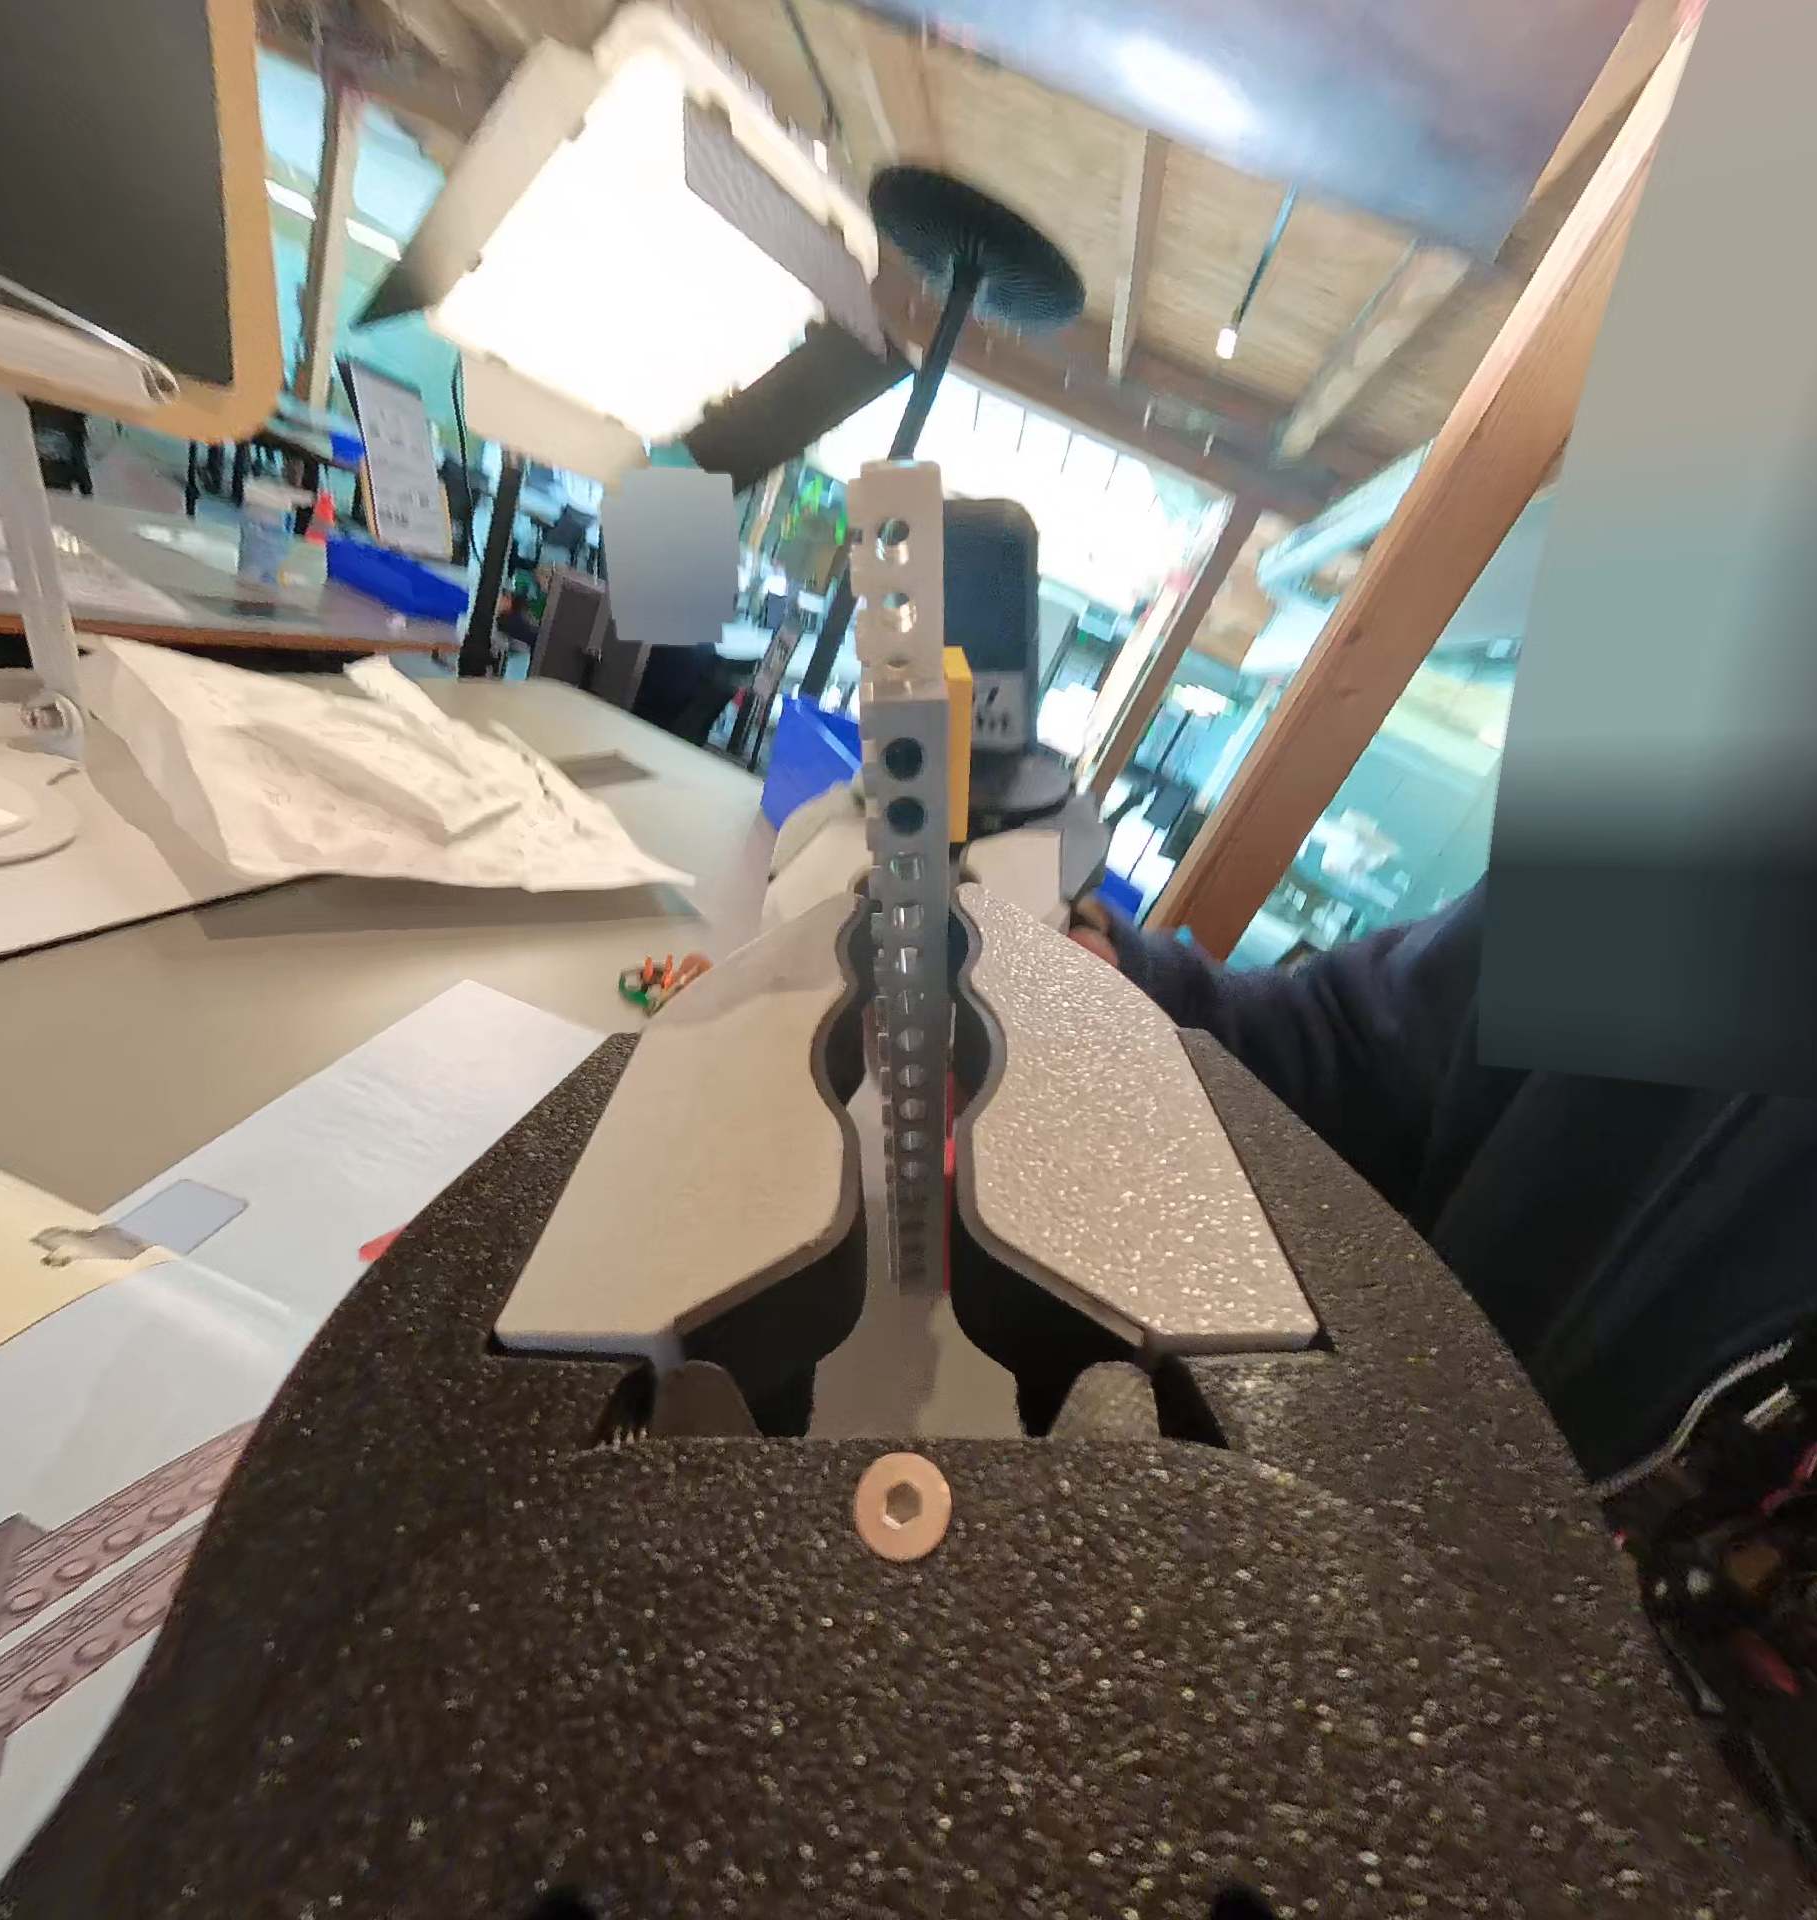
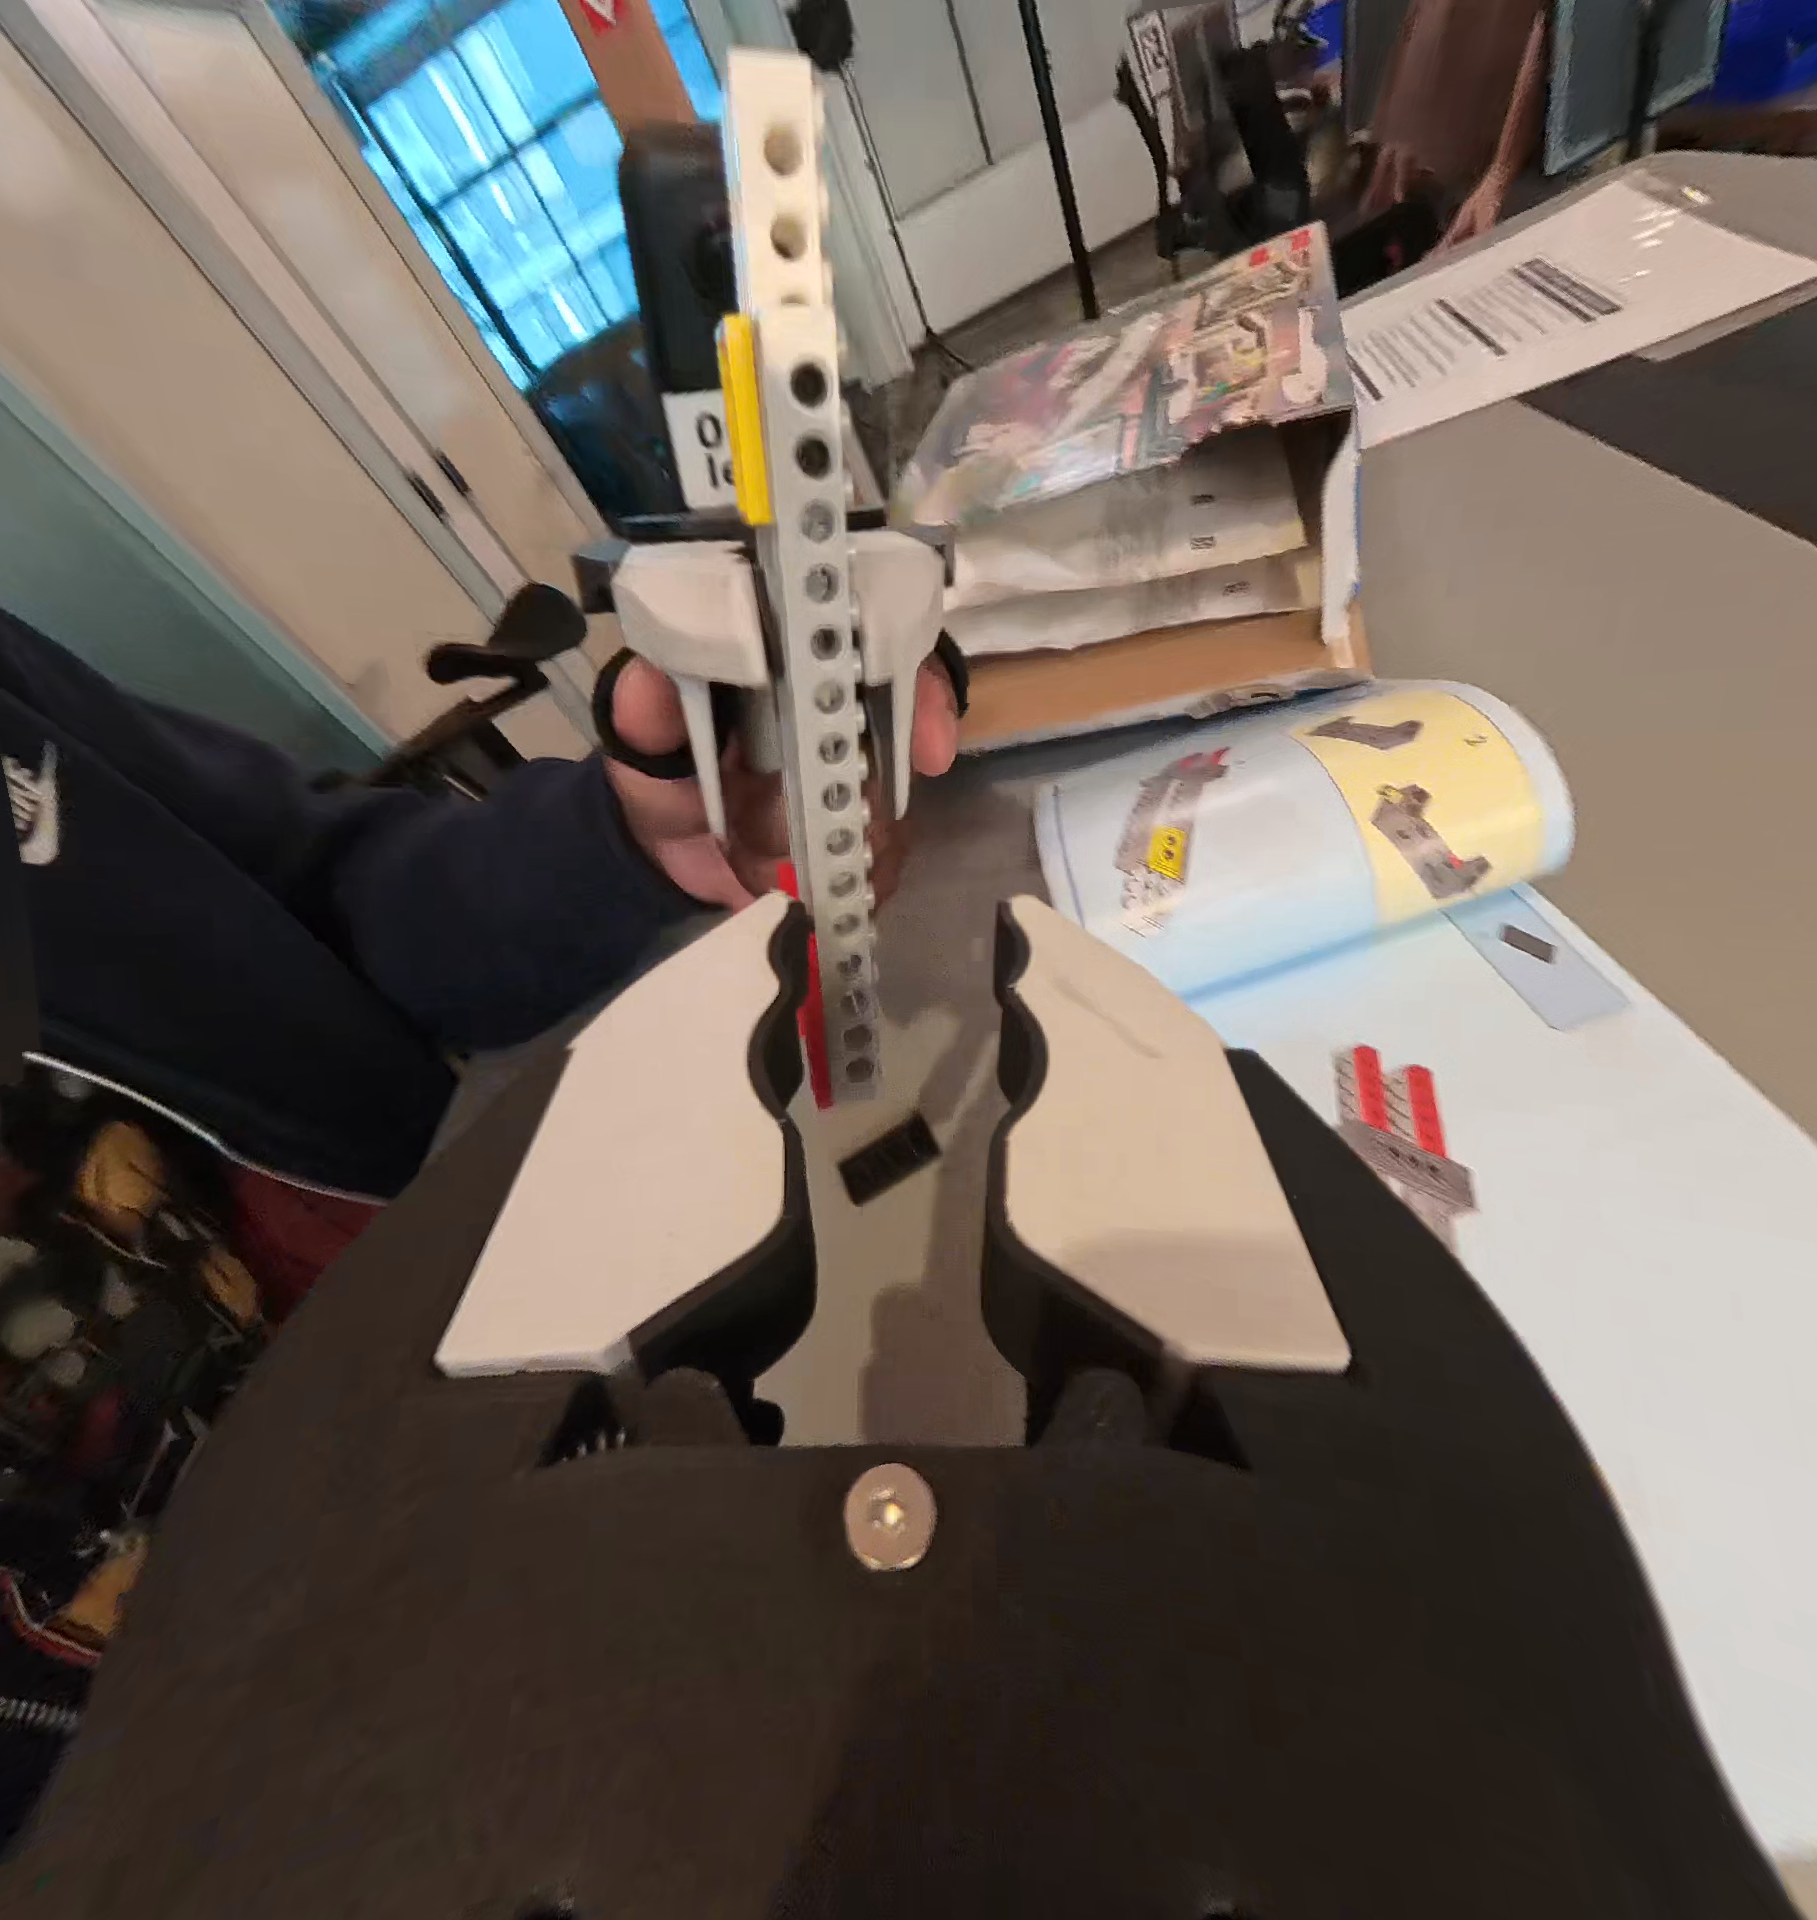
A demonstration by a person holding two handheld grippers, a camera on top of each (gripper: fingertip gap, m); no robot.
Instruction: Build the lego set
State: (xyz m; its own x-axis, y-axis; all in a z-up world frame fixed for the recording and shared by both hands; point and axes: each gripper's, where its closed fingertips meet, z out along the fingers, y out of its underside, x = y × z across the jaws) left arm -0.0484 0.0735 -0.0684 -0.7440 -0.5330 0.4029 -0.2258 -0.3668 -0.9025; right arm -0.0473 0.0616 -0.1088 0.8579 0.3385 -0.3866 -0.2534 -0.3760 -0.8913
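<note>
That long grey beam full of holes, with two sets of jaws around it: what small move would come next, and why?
Probably draw the right gripper back. Its jaws stand open, one side clear of the long grey toy beam with holes, while the left gripper is shut on it.

Gap between the right hand-held gripper (image 2: 893, 914) fingers is standing half open: a grey holed beam (image 2: 831, 748) is filling its left side, right side clear. Black brick (image 2: 888, 1155) is lying on the tabletop (image 2: 1506, 582) below. Open booklet (image 2: 1330, 821) and cardboard box (image 2: 1143, 623) are crowding the right; a sleeve (image 2: 364, 883) is blocking the left
</note>
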